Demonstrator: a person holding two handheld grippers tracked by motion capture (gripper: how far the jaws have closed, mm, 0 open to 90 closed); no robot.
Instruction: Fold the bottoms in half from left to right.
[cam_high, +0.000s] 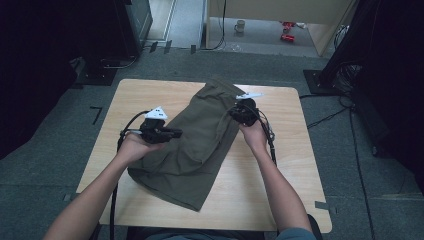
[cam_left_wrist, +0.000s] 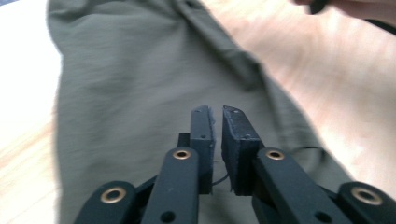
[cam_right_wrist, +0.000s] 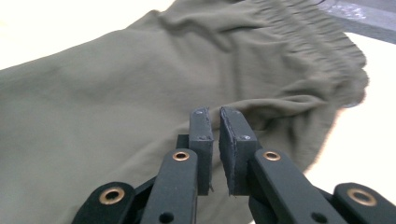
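Left claw: jaws nearly pressed together, a thin slit between the pads, nothing pinched; it hangs clear above the olive shorts. Right claw: the same, pads almost meeting with a narrow gap, empty, poised over the shorts near their gathered waistband. High view: the shorts lie folded lengthwise, running diagonally across the middle of the pale wooden worktop, waistband end toward the far edge, leg hems toward the person. The left claw sits over the shorts' left edge about midway along, pointing right across the cloth; the right claw sits at the shorts' right edge nearer the waistband. Both hands are apart, one on each side of the garment. The left claw view gives a raised seam or fold ridge running diagonally up the fabric, and part of the other hand at its top right corner, blurred. The right claw view gives the elastic puckering of the waistband and the rumpled cloth under it. The high view alone gives the grey carpeted floor around the worktop, a mug on the floor far off, and the black cables trailing from each claw.
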